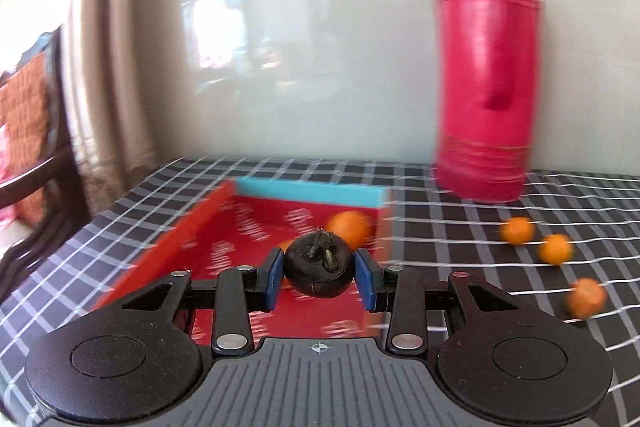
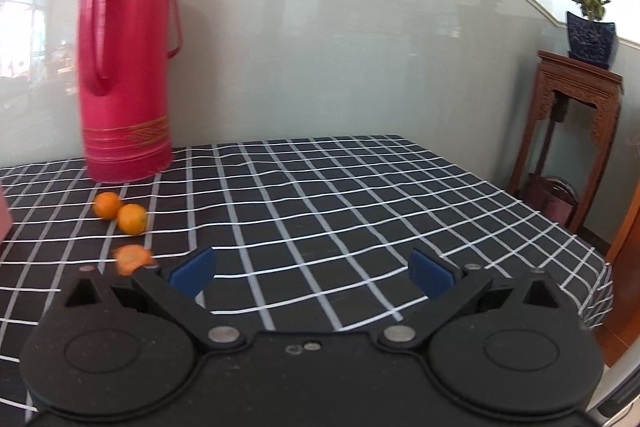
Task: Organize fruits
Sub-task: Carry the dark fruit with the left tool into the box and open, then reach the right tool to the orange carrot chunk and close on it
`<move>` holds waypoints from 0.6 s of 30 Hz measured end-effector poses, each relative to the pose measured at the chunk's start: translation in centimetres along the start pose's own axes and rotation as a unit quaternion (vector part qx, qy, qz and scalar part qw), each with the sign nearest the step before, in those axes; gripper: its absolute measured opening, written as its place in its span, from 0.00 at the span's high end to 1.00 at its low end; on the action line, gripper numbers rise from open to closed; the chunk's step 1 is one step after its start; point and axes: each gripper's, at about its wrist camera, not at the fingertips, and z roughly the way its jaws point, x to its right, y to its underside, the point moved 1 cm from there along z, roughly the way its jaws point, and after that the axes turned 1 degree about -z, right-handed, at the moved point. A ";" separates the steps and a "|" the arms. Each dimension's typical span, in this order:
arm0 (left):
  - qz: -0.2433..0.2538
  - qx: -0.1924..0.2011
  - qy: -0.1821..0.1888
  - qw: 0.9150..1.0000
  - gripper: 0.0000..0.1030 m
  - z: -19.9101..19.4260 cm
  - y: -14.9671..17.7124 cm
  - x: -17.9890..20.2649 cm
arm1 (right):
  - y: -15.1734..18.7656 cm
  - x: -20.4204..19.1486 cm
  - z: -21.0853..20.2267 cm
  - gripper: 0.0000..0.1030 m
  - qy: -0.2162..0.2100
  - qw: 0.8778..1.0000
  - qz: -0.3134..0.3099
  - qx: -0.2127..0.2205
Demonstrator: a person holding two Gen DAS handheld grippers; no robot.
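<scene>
The left gripper (image 1: 320, 274), angled slightly downward, has its blue pads clamped on a round, dark, matte mangosteen (image 1: 318, 263) with a dried stem cap, held above a shallow red box (image 1: 208, 227) with a turquoise far wall, where a smooth orange (image 1: 349, 229) lies. The right gripper (image 2: 312, 273) hovers with its jaws spread wide and empty over the black, white-gridded tablecloth (image 2: 340, 211). Three small oranges (image 2: 132, 219) sit on the cloth just before a tall glossy pink thermos (image 2: 126, 67).
</scene>
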 end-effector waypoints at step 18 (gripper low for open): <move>-0.045 -0.056 -0.074 0.995 0.61 1.3 1.1 -7.3 | -0.4 -6.2 -1.5 0.06 -0.102 0.994 -0.027 0.005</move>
